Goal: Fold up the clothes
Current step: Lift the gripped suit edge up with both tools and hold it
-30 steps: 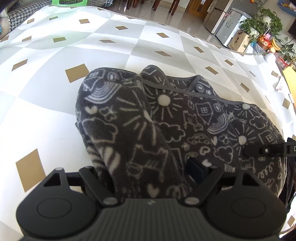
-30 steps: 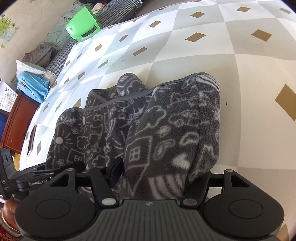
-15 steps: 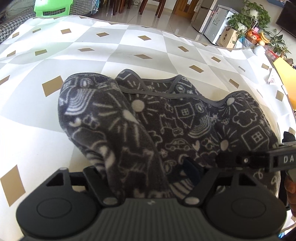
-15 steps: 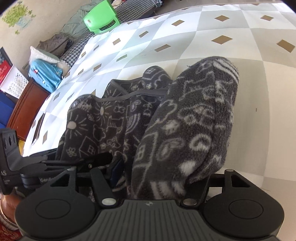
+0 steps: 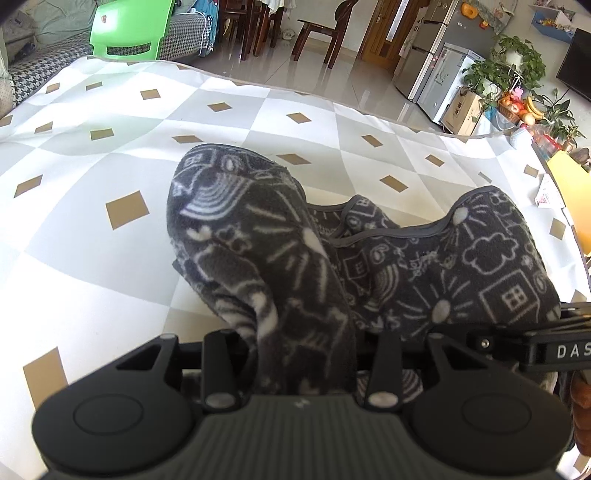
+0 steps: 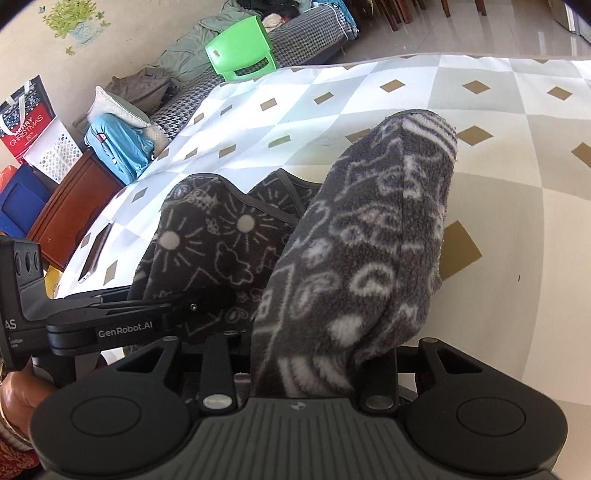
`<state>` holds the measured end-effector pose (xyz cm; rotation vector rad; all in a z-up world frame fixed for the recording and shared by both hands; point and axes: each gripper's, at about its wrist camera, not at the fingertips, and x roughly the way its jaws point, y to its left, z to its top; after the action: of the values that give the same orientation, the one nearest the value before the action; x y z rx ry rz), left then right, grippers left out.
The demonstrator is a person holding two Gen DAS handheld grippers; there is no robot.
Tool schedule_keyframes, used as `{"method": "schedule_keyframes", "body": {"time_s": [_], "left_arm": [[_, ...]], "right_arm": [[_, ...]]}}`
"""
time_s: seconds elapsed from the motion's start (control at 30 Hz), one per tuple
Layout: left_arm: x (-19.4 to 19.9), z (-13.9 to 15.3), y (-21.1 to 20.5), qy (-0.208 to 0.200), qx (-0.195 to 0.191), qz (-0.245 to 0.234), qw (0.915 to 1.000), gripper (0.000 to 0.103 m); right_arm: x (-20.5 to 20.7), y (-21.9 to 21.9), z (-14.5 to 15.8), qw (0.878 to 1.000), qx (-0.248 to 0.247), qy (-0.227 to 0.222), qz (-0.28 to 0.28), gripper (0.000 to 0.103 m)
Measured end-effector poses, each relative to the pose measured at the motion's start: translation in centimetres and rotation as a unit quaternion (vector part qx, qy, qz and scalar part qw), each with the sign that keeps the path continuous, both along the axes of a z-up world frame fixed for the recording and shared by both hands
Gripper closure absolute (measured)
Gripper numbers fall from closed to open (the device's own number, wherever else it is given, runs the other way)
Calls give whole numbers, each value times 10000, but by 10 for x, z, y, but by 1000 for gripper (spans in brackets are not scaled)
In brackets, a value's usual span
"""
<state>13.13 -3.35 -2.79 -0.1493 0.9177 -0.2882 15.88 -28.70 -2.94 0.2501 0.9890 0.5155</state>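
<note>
A dark grey fleece garment (image 5: 424, 266) with white doodle print hangs between my two grippers above the checked surface (image 5: 110, 155). My left gripper (image 5: 301, 354) is shut on one bunched end, which drapes over its fingers and hides the tips. My right gripper (image 6: 306, 354) is shut on the other end (image 6: 369, 258), which also covers its fingers. The right gripper shows at the right edge of the left wrist view (image 5: 546, 347); the left gripper shows at the left of the right wrist view (image 6: 110, 317).
A green plastic chair (image 5: 129, 33) and a houndstooth sofa (image 6: 306, 40) stand beyond the far edge. A phone (image 6: 94, 254) lies near the surface's edge by a wooden cabinet (image 6: 70, 206). Plants and fruit (image 5: 517, 99) stand at the far right.
Both grippers have risen with the garment, lifting its ends off the surface. The two ends now stand higher and the cameras see more of the room.
</note>
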Motion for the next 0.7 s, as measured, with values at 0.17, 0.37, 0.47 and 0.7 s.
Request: {"method": "schedule_keyframes", "body": {"time_s": [0.17, 0.37, 0.47, 0.7], "left_arm": [[-6, 13, 1, -135, 46, 5, 9999, 65], [-9, 26, 4, -285, 76, 120, 9995, 65], [-13, 35, 4, -414, 78, 136, 9990, 65], [-21, 52, -1, -666, 142, 230, 9974, 65]], "right_arm": [[-4, 0, 11, 9999, -10, -139, -11, 65], [-8, -2, 27, 9994, 2, -341, -55, 66], [-12, -4, 35, 9989, 10, -472, -70, 66], [-21, -7, 54, 9972, 0, -733, -127, 66]]}}
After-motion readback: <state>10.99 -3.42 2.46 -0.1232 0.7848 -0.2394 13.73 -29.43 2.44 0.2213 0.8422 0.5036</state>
